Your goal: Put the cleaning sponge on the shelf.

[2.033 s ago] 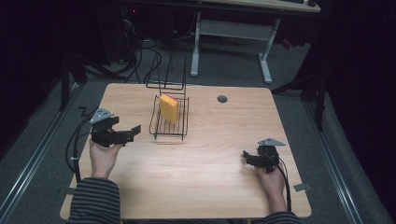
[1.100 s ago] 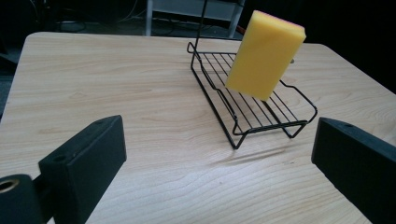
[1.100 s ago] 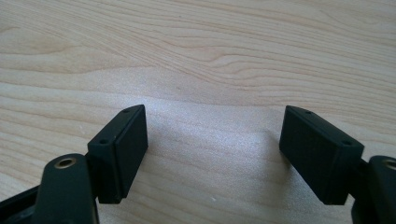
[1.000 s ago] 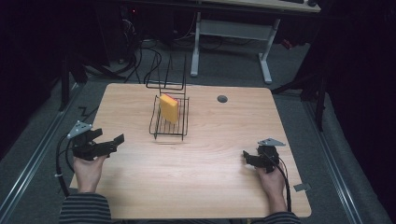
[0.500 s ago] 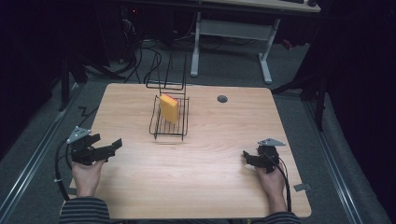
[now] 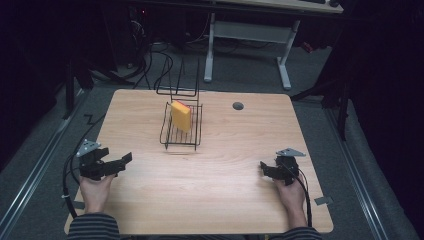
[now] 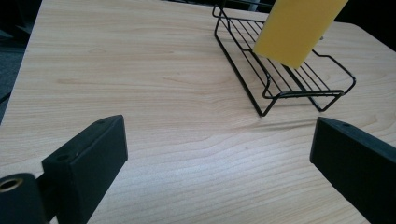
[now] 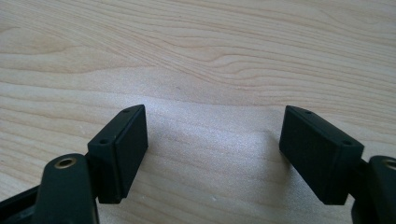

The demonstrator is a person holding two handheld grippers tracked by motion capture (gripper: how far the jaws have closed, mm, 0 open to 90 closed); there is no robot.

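A yellow sponge (image 6: 181,116) stands upright in a black wire rack (image 6: 181,131) on the far middle of the wooden table (image 6: 210,200). In the left gripper view the sponge (image 7: 296,29) leans in the rack (image 7: 285,74) ahead and to the right. My left gripper (image 6: 125,161) is at the table's near left edge, open and empty, well short of the rack. Its jaws stand wide apart over bare wood in the left gripper view, left gripper (image 7: 219,154). My right gripper (image 6: 263,170) rests at the near right, open with nothing between its jaws; right gripper (image 8: 212,140).
A round cable hole (image 6: 238,106) lies in the tabletop behind and right of the rack. A second wire frame (image 6: 180,90) stands at the far edge behind the rack. Dark floor, cables and a desk frame (image 6: 250,35) lie beyond the table.
My left hand has drawn its gripper back toward the near left edge of the table, away from the rack. The right hand and gripper have kept still.
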